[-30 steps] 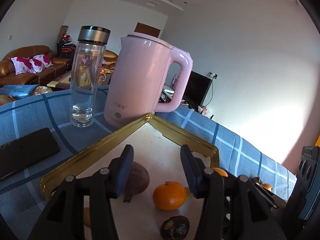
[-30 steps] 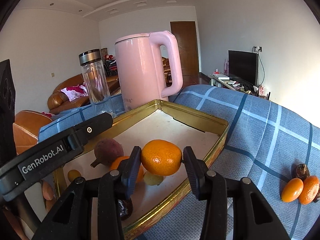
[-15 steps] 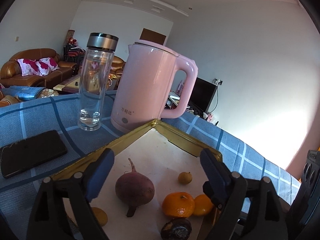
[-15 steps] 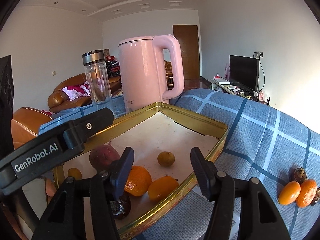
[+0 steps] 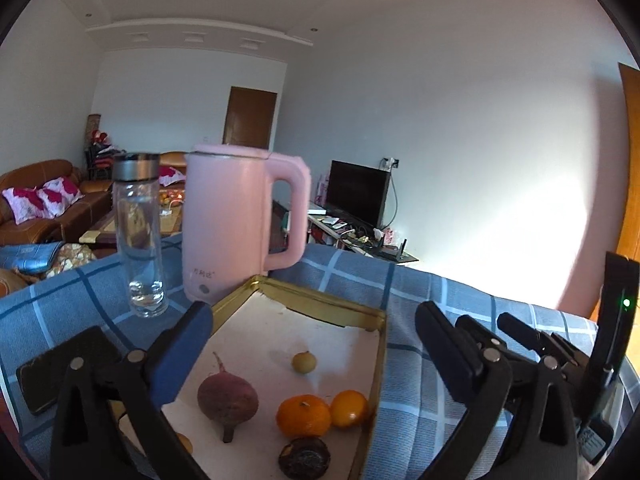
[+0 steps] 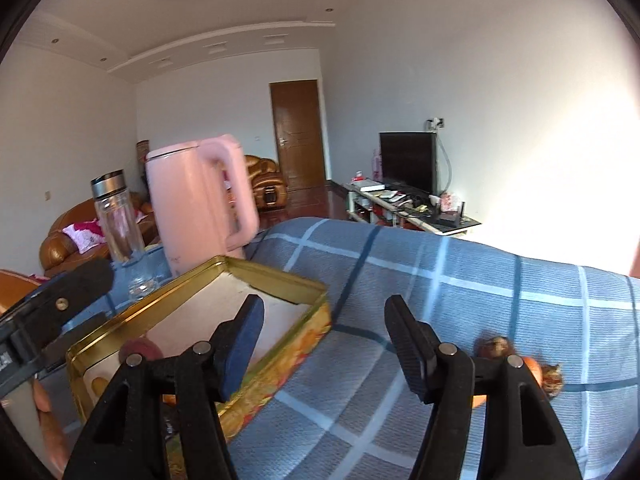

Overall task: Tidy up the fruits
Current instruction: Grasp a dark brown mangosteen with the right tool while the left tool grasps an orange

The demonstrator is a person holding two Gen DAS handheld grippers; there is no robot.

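A gold tin tray (image 5: 332,298) (image 6: 276,276) sits on the blue checked cloth. In it lie a purple beet (image 5: 227,398), two oranges (image 5: 304,416) (image 5: 349,409), a small yellow fruit (image 5: 304,362) and a dark brown fruit (image 5: 304,458). My left gripper (image 5: 312,344) is open wide and empty above the tray. My right gripper (image 6: 324,340) is open and empty over the cloth, right of the tray. Loose fruits lie on the cloth at the right: a dark one (image 6: 494,346) and an orange one (image 6: 532,368), partly hidden by my finger.
A pink kettle (image 5: 230,220) (image 6: 196,208) and a glass bottle (image 5: 138,236) (image 6: 118,224) stand behind the tray. A black phone (image 5: 68,364) lies left of the tray. The right gripper's body (image 5: 560,360) shows at the right of the left wrist view.
My right gripper let an orange go into the tray, opened and pulled back to the right over the cloth. My left gripper opened wide and rose.
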